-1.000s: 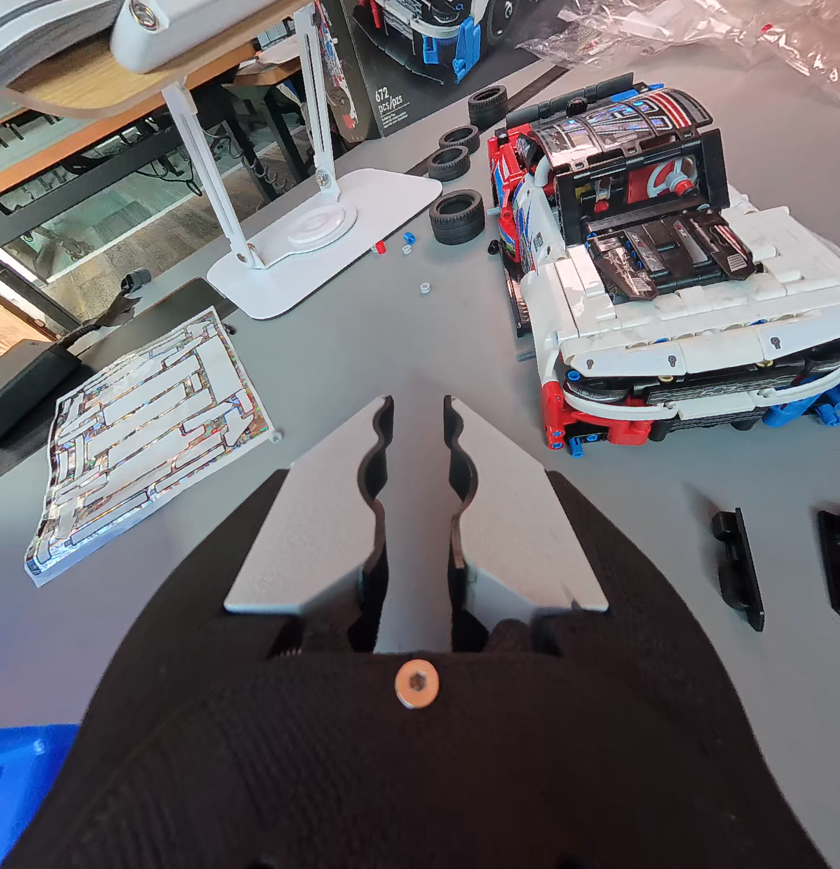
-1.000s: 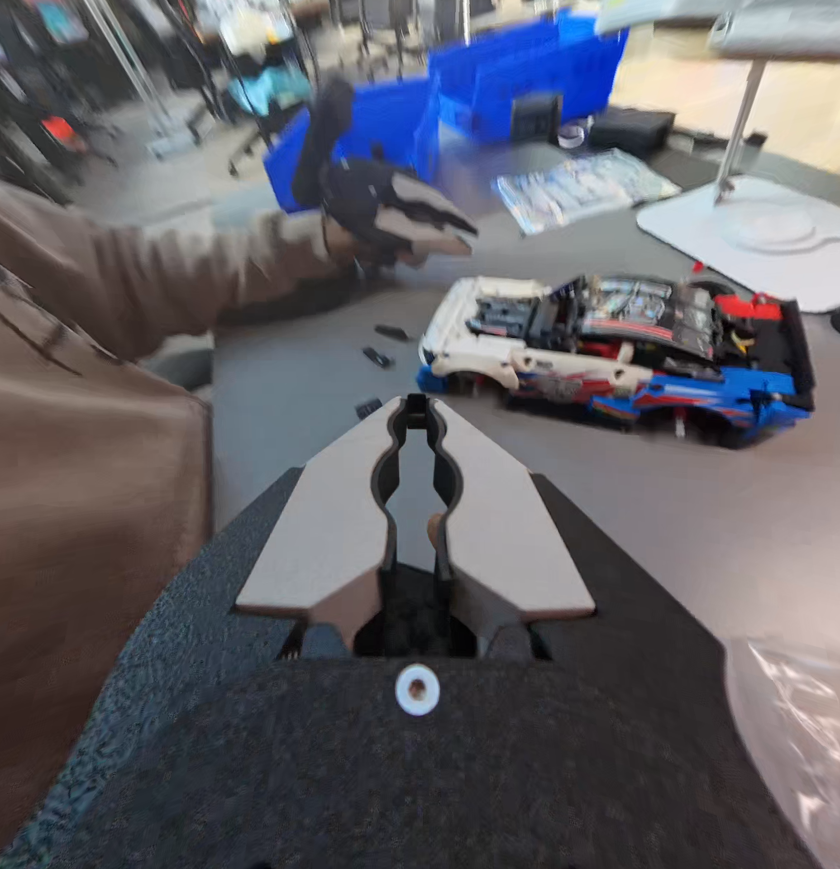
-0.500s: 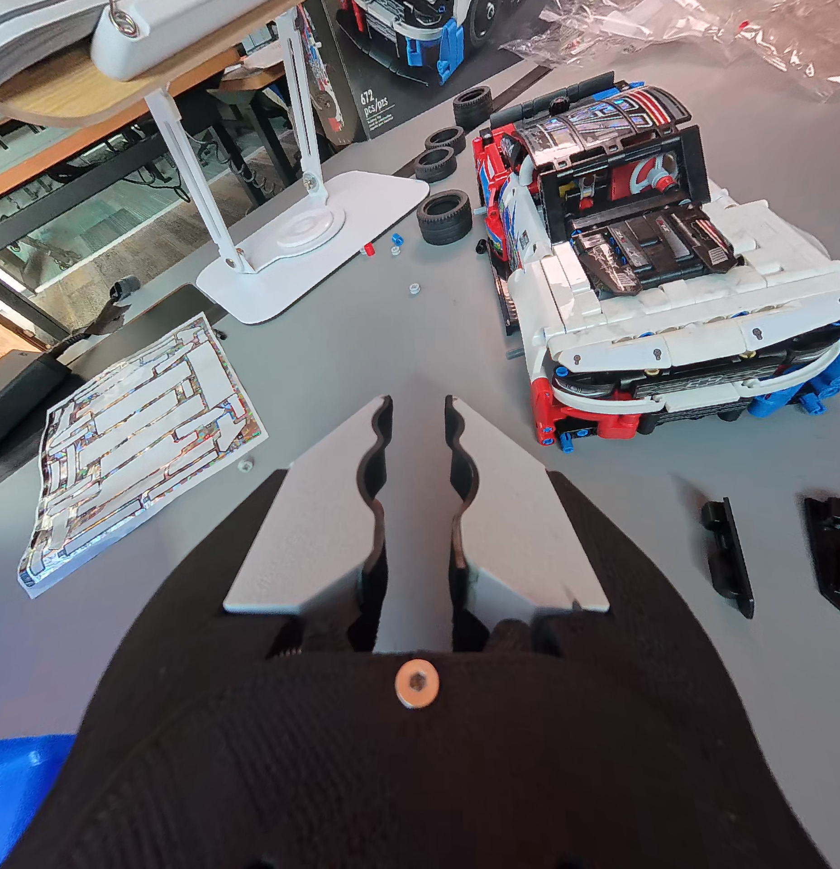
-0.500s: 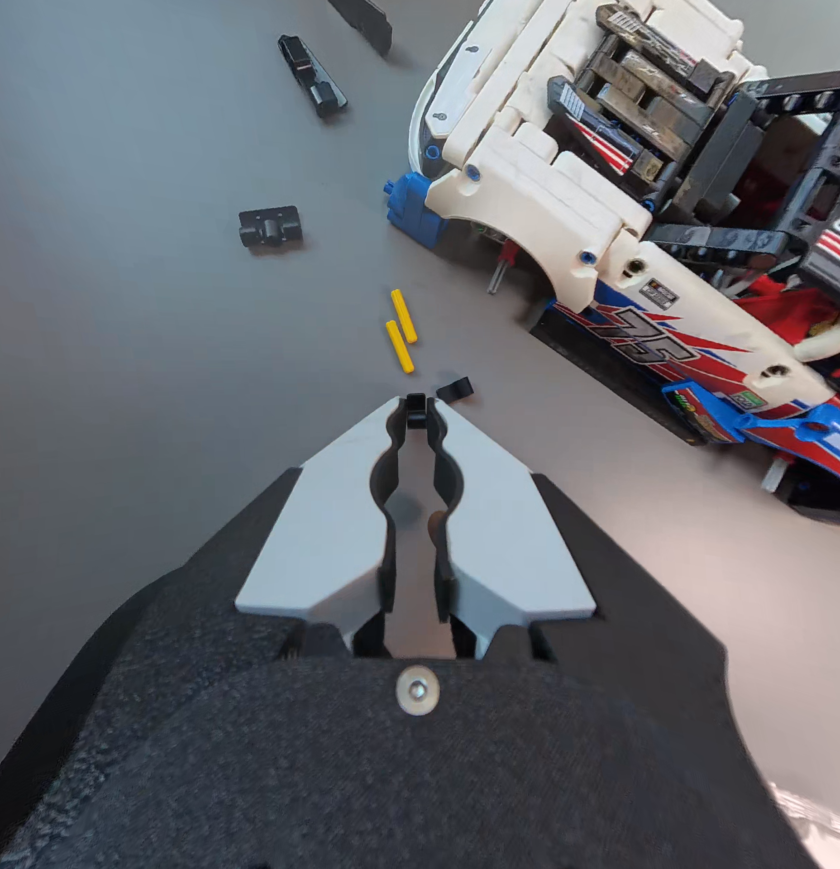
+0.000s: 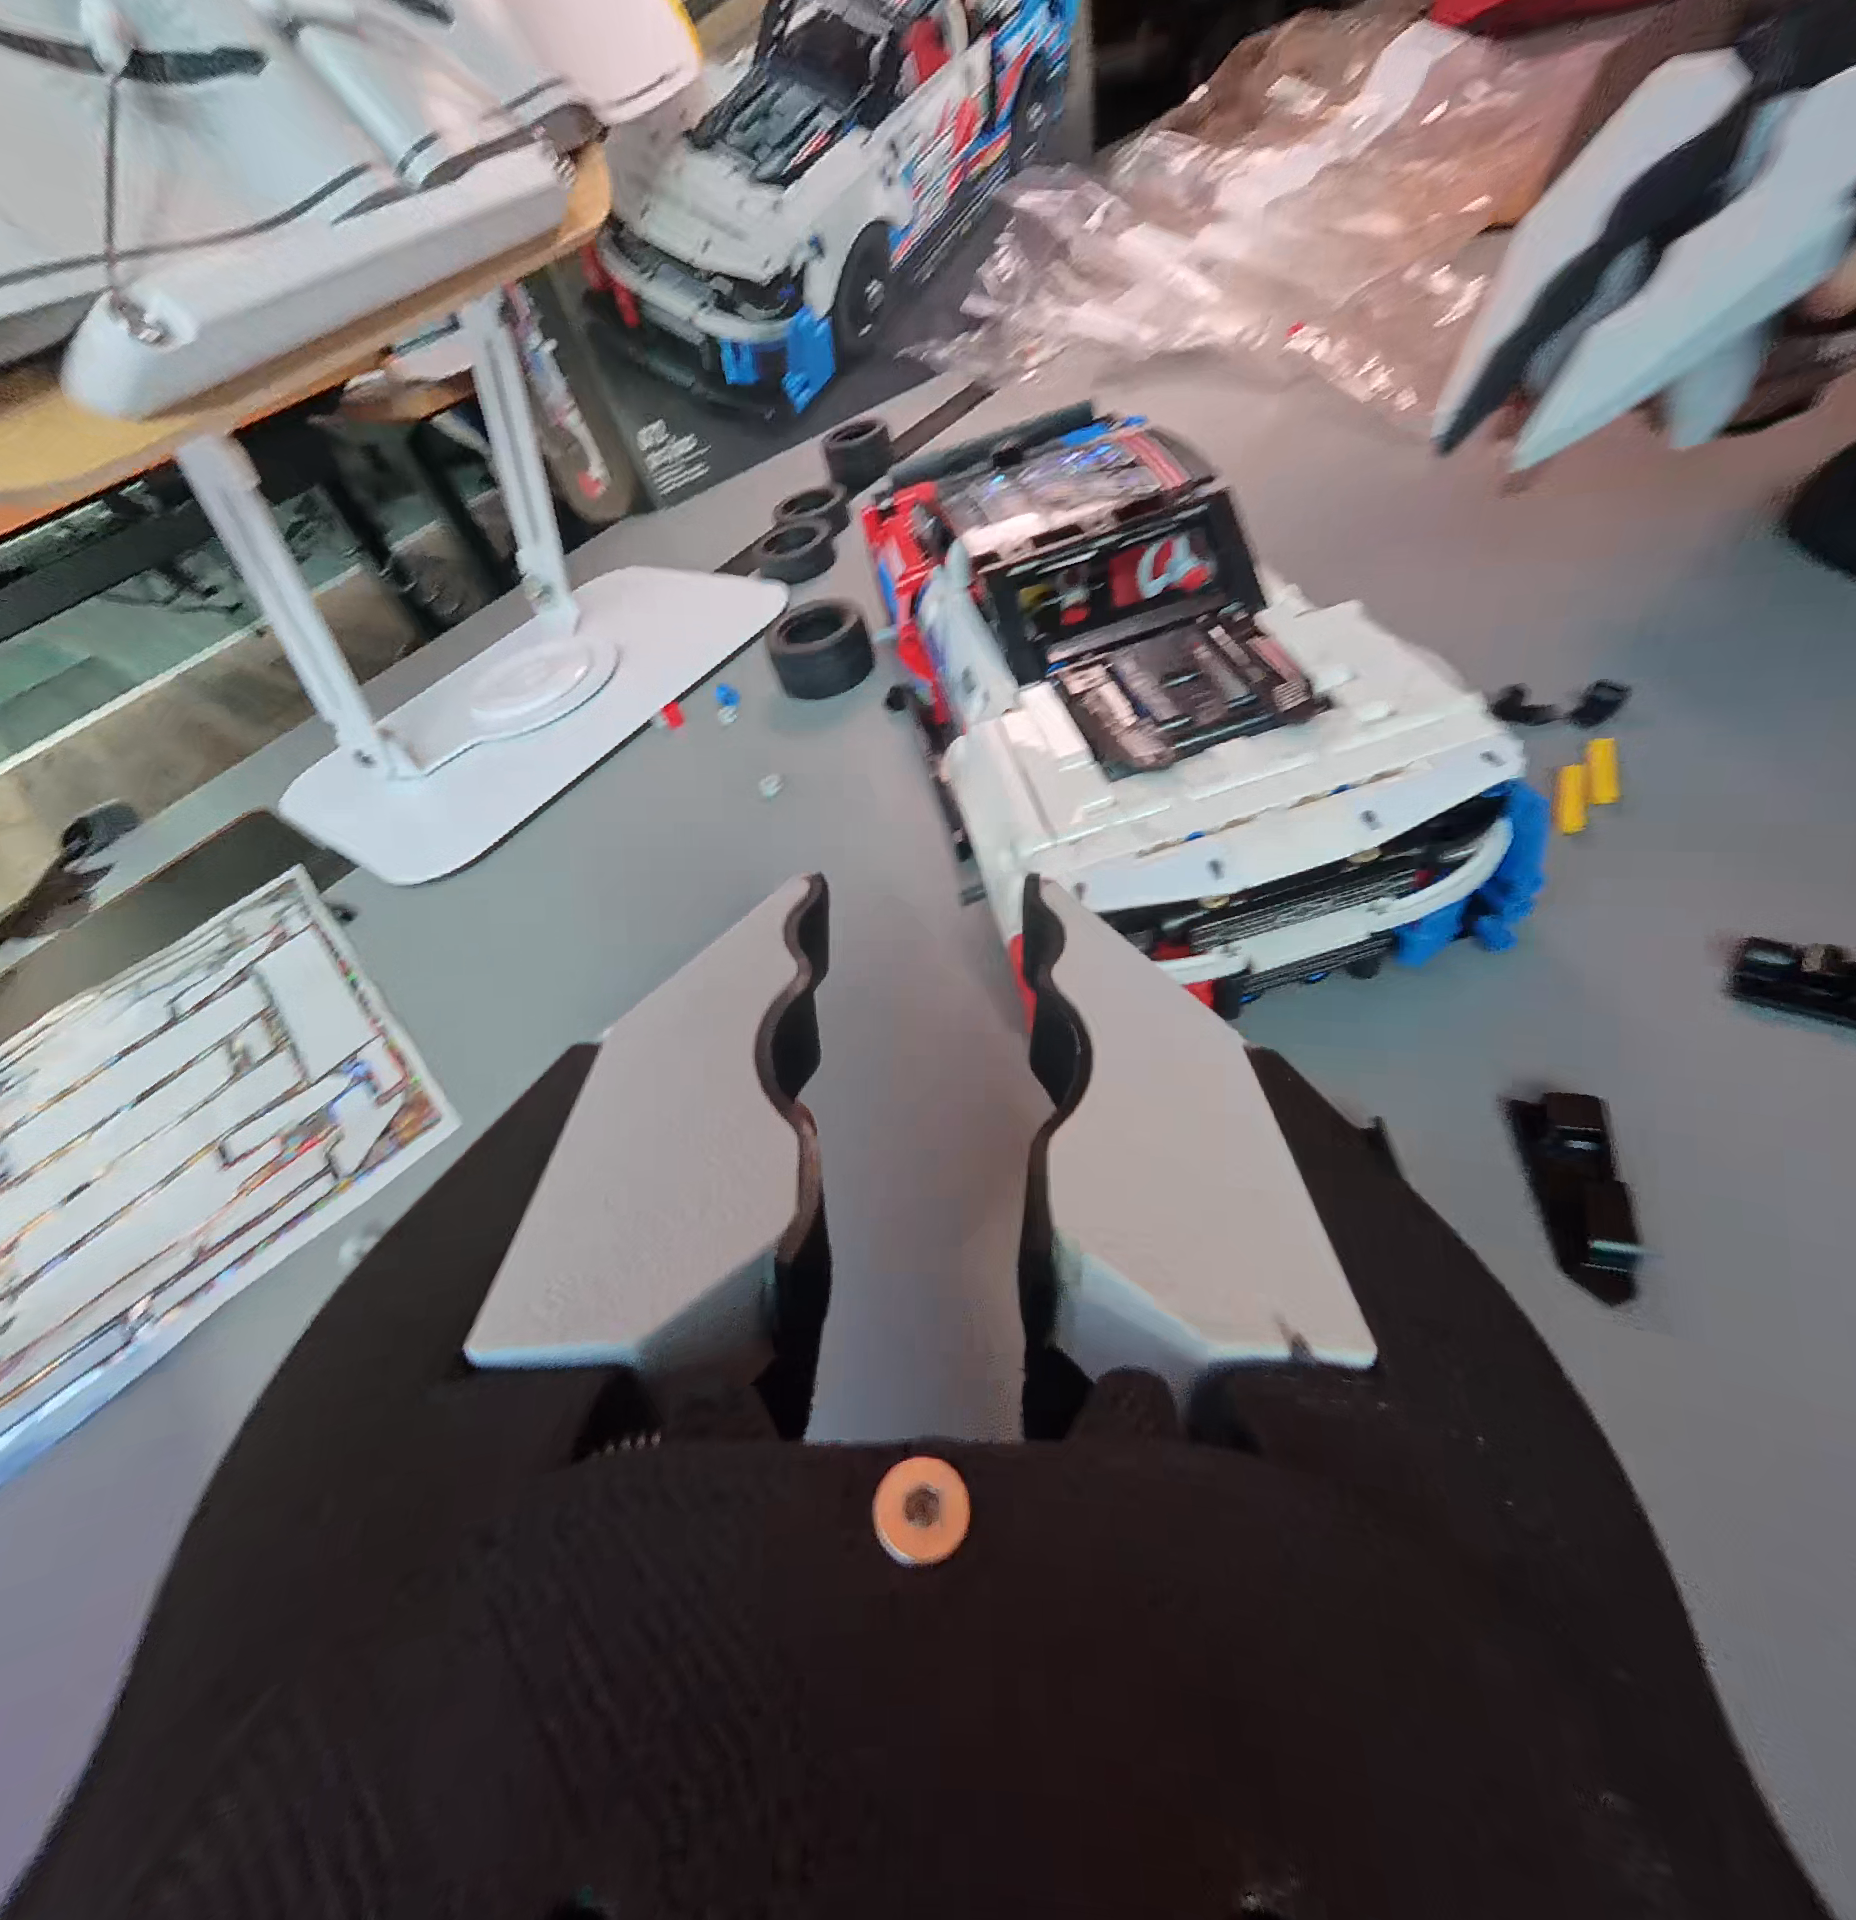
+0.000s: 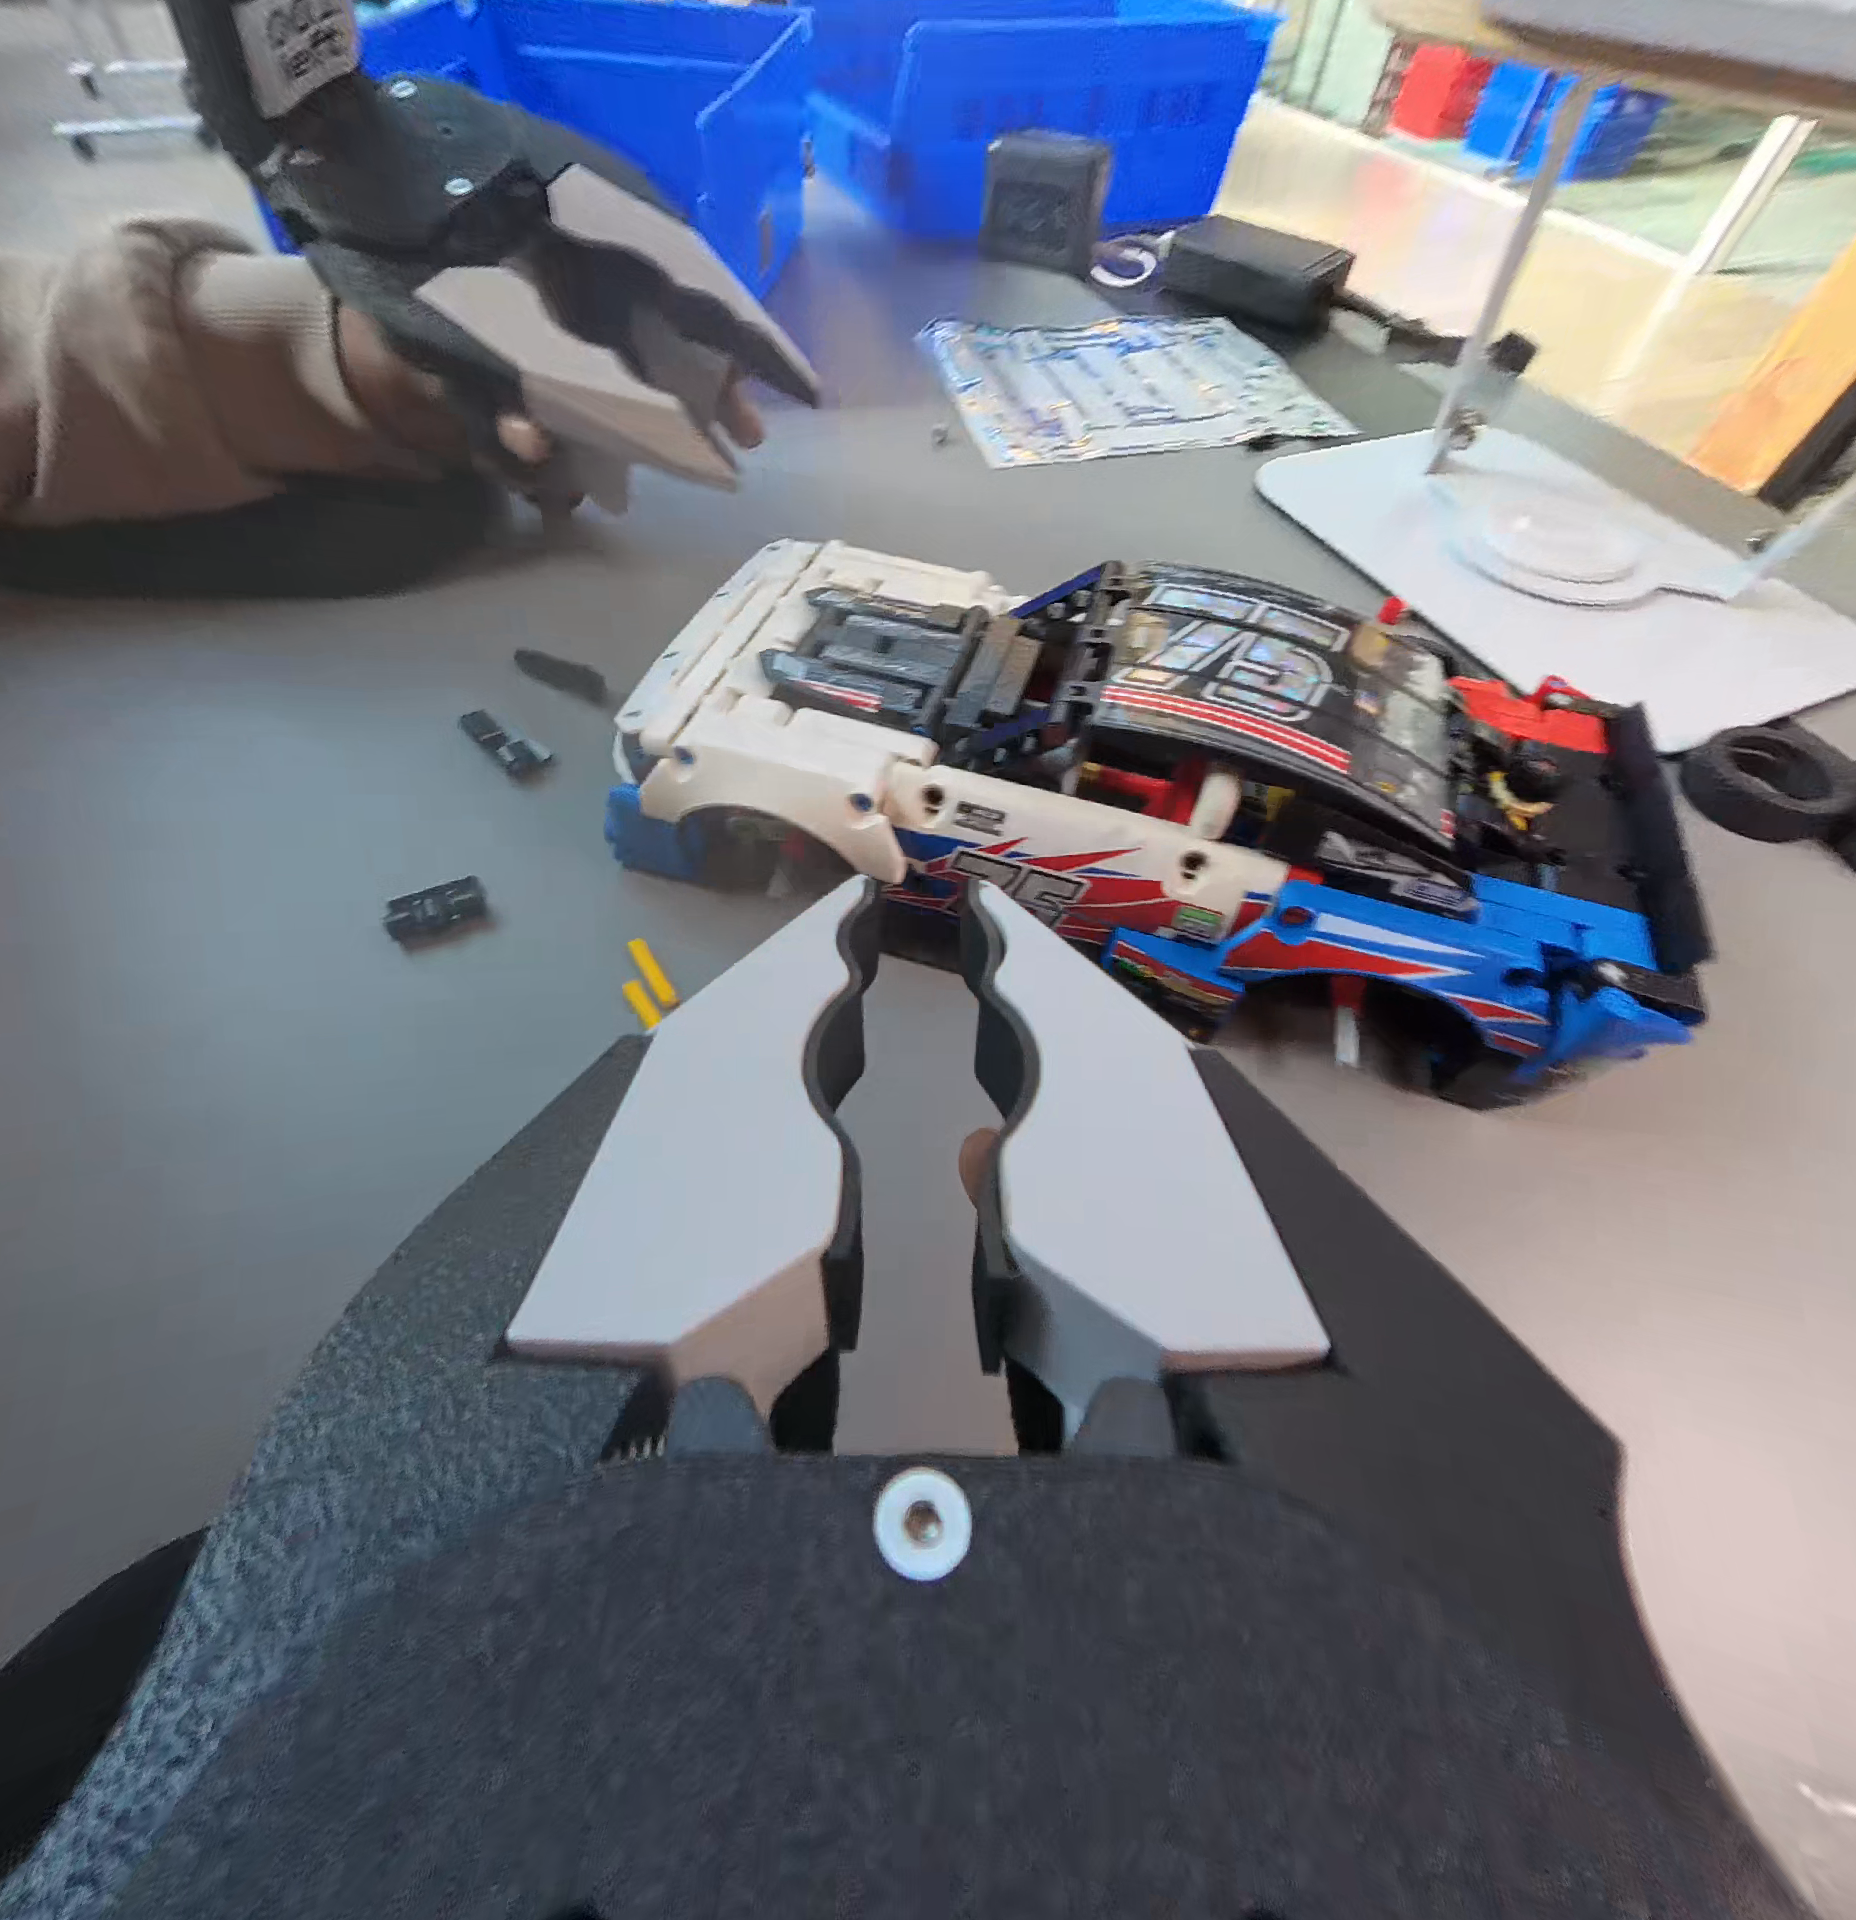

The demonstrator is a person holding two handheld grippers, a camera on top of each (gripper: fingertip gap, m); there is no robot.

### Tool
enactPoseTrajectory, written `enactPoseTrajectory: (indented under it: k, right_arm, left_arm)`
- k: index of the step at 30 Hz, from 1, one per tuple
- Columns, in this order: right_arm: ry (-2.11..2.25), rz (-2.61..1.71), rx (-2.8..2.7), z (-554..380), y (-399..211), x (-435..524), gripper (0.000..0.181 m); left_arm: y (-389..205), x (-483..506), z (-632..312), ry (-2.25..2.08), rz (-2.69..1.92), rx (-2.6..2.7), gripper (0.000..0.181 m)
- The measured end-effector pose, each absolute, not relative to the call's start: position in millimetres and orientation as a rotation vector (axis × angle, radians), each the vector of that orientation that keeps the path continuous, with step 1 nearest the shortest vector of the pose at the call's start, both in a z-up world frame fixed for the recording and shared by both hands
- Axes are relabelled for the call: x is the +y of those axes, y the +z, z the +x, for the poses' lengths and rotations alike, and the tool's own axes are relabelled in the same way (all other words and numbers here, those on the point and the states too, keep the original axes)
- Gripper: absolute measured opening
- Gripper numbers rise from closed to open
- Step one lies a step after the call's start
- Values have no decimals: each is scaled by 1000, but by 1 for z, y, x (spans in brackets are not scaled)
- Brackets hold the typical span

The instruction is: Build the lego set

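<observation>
Worktop (image 5: pixel 633 935): car (image 6: pixel 1111 790) mid-scene, wheels off, tyres (image 5: pixel 822 651) at its far left. Rigid but snap-fit, panels likely pop; lift by chassis sills. Left claw (image 5: pixel 924 904) released, empty, near car's nose. Right claw (image 6: pixel 919 894) released, empty. Yellow pins (image 6: pixel 649 982) light, slippery.

The left wrist view looks from above the table (image 5: pixel 612 935) along the car (image 5: pixel 1163 727), from its front end. The right wrist view faces the car's (image 6: pixel 1111 810) side, nearer. Both share the car and lamp base (image 5: pixel 529 727).
</observation>
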State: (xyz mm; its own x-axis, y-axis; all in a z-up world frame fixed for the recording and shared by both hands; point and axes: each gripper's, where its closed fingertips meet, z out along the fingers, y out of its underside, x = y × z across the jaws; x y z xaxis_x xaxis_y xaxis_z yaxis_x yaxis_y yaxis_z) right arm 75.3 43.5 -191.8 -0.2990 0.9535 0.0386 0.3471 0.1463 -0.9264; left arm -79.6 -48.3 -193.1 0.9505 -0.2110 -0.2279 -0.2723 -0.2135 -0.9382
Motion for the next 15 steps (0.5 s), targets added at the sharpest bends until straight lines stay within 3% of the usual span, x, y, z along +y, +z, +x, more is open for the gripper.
enactPoseTrajectory:
  k: [12,15]
  right_arm:
    - [1022,-1278,-1529,68,-188,78,6]
    - [1006,-1285,-1496,69,-186,84,5]
  left_arm:
    - [-194,-51,-10,-284,-1775,550,80]
    - [-199,-50,-5,-268,-1798,574,82]
